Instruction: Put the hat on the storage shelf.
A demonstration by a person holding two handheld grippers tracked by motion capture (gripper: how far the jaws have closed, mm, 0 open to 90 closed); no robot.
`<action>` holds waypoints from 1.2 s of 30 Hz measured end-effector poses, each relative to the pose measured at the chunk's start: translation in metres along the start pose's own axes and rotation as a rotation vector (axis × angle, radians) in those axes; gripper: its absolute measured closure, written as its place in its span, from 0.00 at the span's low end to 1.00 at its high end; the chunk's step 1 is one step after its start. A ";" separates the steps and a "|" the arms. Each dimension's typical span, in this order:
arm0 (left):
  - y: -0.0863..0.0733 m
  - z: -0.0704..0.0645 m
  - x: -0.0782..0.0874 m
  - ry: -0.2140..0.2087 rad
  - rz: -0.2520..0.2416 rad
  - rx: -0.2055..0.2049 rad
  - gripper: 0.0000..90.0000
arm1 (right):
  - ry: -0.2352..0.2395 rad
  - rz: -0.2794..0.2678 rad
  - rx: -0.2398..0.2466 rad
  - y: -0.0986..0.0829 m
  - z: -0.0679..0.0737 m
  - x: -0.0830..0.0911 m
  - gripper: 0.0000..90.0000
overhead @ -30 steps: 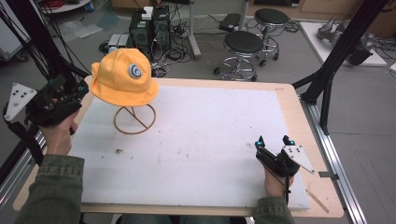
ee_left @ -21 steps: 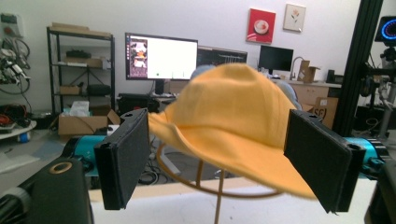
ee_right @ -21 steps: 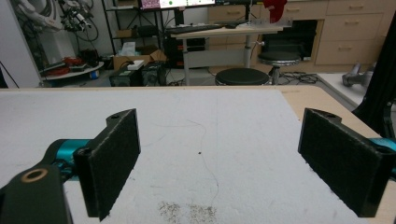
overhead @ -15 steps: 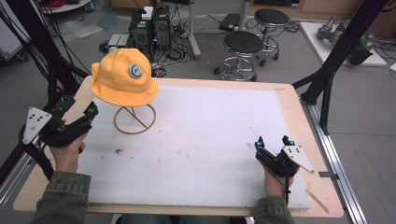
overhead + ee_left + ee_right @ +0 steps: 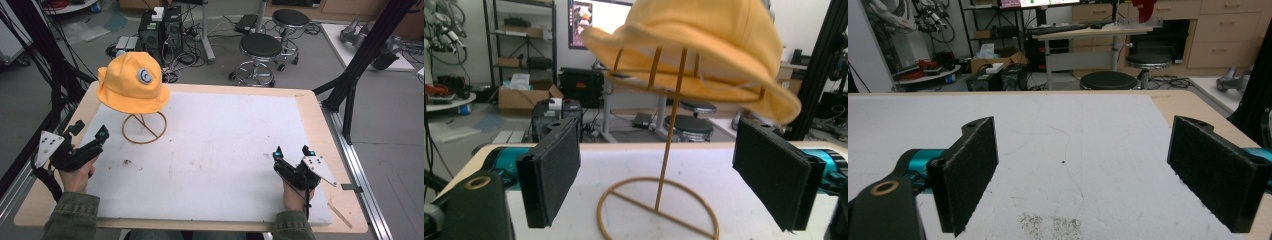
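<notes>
A yellow hat (image 5: 132, 82) with a round grey badge sits on a thin gold wire stand (image 5: 144, 128) at the table's far left. In the left gripper view the hat (image 5: 704, 45) hangs over the stand's pole and ring base (image 5: 659, 210). My left gripper (image 5: 90, 134) is open at the table's left edge, a short way in front of the stand and aimed at it; its jaws (image 5: 664, 175) hold nothing. My right gripper (image 5: 291, 151) rests open near the front right of the white mat, its jaws (image 5: 1098, 175) empty over bare mat.
A white mat (image 5: 210, 150) covers most of the wooden table (image 5: 320, 115). Black frame struts (image 5: 360, 65) rise at the right, and cables hang at the left. Two stools (image 5: 261, 47) and computer boxes stand on the floor beyond the far edge.
My left gripper has drawn back from the hat, moving toward me and down to the table's left edge. The hat stays on its stand. The right gripper has not moved.
</notes>
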State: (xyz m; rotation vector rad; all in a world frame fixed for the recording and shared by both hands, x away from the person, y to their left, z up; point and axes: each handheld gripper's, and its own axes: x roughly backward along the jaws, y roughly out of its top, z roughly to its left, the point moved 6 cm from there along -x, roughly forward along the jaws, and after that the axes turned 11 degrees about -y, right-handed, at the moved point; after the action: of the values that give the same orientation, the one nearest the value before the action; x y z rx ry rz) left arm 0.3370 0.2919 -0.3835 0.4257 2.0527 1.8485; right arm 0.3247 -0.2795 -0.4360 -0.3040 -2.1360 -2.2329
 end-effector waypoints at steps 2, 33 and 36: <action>-0.005 0.001 0.002 0.004 0.007 0.008 0.22 | 0.003 0.005 -0.007 0.000 0.000 -0.001 0.13; -0.036 0.006 0.021 0.045 0.015 0.042 0.22 | 0.003 0.003 0.004 -0.001 0.000 0.002 0.13; -0.036 0.006 0.021 0.044 0.016 0.043 0.22 | 0.003 0.004 0.007 -0.001 0.000 0.001 0.13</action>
State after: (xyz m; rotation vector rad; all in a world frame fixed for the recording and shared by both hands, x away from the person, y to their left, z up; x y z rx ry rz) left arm 0.3213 0.3031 -0.4209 0.4173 2.1278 1.8411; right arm 0.3231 -0.2793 -0.4367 -0.3043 -2.1395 -2.2218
